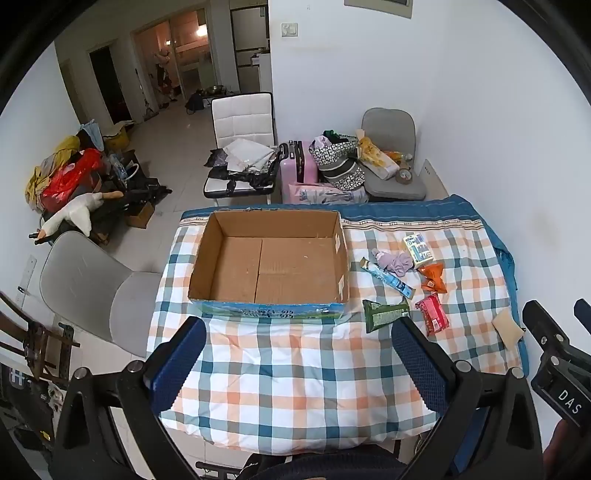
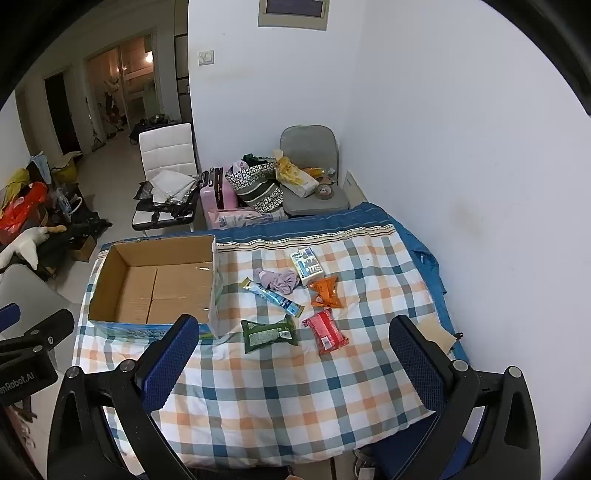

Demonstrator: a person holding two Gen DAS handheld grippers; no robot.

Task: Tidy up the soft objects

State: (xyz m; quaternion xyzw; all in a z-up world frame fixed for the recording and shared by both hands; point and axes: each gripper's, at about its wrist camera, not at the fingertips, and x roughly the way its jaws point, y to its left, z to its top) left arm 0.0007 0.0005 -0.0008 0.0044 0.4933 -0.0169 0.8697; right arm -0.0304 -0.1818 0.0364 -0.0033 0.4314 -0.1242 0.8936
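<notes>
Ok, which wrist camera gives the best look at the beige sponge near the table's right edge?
The left wrist view: the beige sponge lies fully exposed on the checked cloth, beside the right gripper's body. In the right wrist view, the right gripper has one finger covering part of the sponge.

The room is evenly lit from overhead by cool, flat light, so the white wall [image 2: 461, 147] looks clean and the checked quilt [image 1: 295, 369] shows no glare. Shadows are soft and short; only a faint one sits inside the cardboard box [image 1: 236, 236] against its near wall. Far ahead and to the left, a warm lamp [image 1: 201, 31] glows orange in the back room and blows out slightly. Both views bend strongly at the edges and fade into black corners. Focus is sharp ahead, softer on the gripper arms close to the lens.
</notes>
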